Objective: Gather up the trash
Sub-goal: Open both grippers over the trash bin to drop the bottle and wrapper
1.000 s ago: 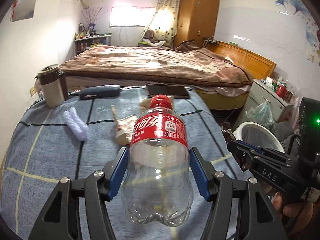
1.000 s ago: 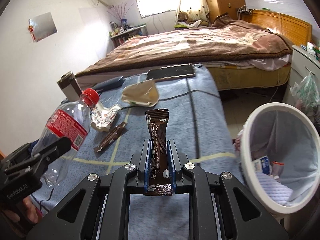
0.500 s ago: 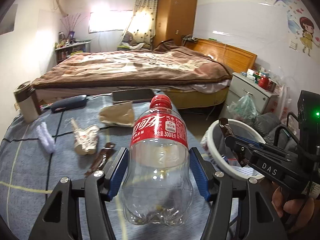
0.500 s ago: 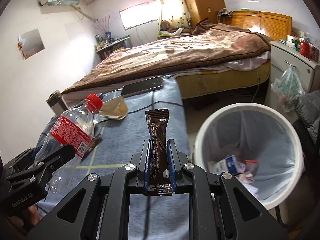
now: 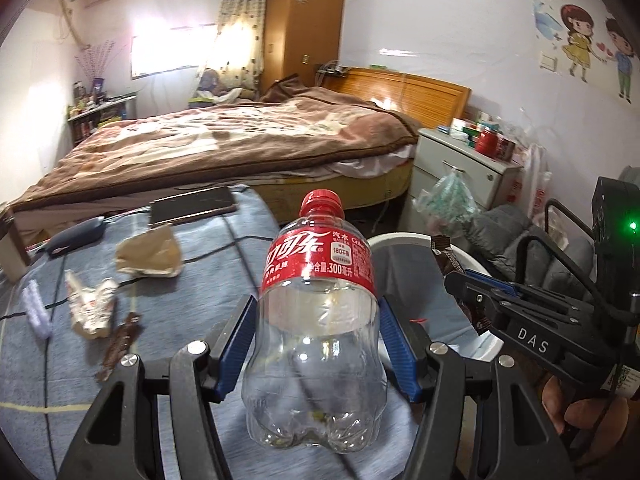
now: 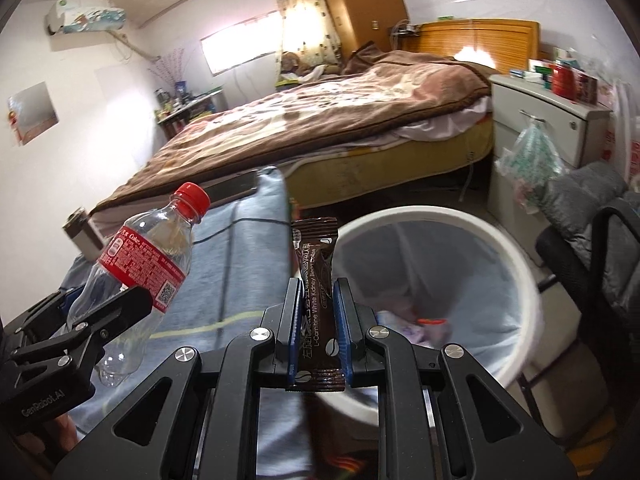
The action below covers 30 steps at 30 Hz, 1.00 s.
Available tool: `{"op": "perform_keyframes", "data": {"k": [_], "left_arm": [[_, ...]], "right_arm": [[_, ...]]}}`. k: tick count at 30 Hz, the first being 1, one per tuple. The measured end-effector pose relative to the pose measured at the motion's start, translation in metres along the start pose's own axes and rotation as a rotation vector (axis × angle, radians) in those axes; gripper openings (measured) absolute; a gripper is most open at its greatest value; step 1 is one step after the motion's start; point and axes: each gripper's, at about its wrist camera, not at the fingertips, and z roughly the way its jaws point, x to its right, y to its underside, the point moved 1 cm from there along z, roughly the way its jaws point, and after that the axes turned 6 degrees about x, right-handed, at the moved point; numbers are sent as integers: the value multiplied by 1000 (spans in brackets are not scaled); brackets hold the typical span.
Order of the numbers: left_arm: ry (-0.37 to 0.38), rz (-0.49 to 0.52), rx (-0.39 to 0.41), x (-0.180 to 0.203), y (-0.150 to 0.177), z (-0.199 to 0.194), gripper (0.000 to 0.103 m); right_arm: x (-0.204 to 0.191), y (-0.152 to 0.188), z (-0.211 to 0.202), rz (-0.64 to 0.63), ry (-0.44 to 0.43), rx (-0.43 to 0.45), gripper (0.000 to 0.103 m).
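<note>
From my left wrist camera, my left gripper (image 5: 318,344) has its blue pads (image 5: 236,344) pressed on both sides of an empty cola bottle (image 5: 318,332) with a red cap and a red label, and the bottle stands upright between them, lifted off the table. Below and to the left is the table with a blue-grey cloth (image 5: 44,364), and trash lies on it: a crumpled tan paper (image 5: 149,253), a squashed white wrapper (image 5: 90,306) and a thin brown wrapper (image 5: 122,338) near it. A small white roll (image 5: 36,310) lies by the left edge, and a phone (image 5: 192,205) sits at the far end of the table. Just behind the bottle on the right is the white trash bin (image 5: 400,237). My right gripper (image 5: 466,292) reaches in from the right with a brown packet in it, up by the bin's rim. From my right wrist camera, my right gripper (image 6: 316,332) is squeezed nearly closed on a brown coffee stick packet (image 6: 316,280), which stands straight up in front of the bin (image 6: 516,276). The bin has a pale liner and some trash at the bottom. On the left, my left gripper (image 6: 120,304) holds the bottle (image 6: 140,272) tilted, above the blue cloth. A bed with a brown blanket (image 6: 320,116) is behind.
</note>
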Motion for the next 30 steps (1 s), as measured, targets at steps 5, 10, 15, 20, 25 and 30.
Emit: {"op": "perform_keyframes", "data": {"k": [5, 10, 15, 20, 25, 30], "left_arm": [[68, -21, -36, 21, 0, 23, 64], [96, -21, -71, 41, 1, 39, 64], [113, -9, -94, 56, 3, 51, 64], [108, 9, -118, 66, 6, 63, 64], [111, 20, -132, 75, 7, 71, 64], [118, 18, -153, 78, 9, 80, 64]], "right_arm": [[24, -3, 1, 22, 49, -6, 18], [42, -2, 4, 34, 82, -31, 18], [58, 4, 12, 48, 114, -63, 18], [68, 8, 14, 45, 130, -89, 18], [73, 8, 15, 43, 138, -107, 19], [76, 8, 19, 35, 150, -122, 19]]}}
